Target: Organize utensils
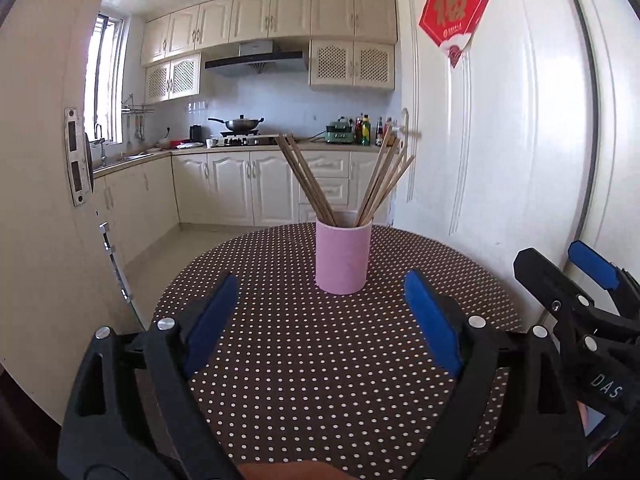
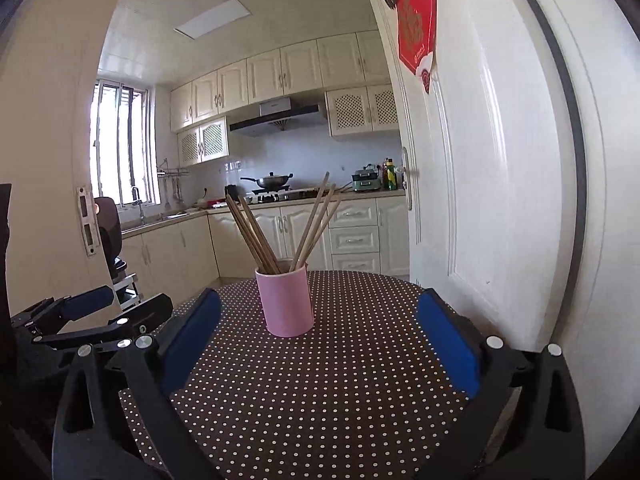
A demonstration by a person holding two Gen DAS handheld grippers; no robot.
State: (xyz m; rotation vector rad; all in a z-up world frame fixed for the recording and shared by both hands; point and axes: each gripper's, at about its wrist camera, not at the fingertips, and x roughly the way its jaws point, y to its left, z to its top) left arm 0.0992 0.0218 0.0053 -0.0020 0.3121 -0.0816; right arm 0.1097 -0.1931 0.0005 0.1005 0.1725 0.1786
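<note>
A pink cup point(image 1: 343, 258) point(image 2: 285, 300) stands upright on the round table with the brown dotted cloth point(image 1: 320, 360) point(image 2: 320, 380). Several wooden chopsticks point(image 1: 308, 180) point(image 2: 256, 236) lean in it, fanned into a left bunch and a right bunch. My left gripper point(image 1: 322, 312) hovers over the cloth short of the cup, jaws wide open, nothing between the blue pads. My right gripper point(image 2: 318, 328) is likewise open and empty, with the cup ahead between its fingers' line but farther off. Each gripper shows at the side of the other's view: the right gripper point(image 1: 568, 284) and the left gripper point(image 2: 116, 308).
A white door point(image 1: 500, 140) point(image 2: 480, 180) stands close on the right of the table, with a red paper sign point(image 1: 456, 8) on it. A door frame edge point(image 1: 76, 156) is at left. Kitchen cabinets and a counter with a wok point(image 1: 239, 123) lie beyond.
</note>
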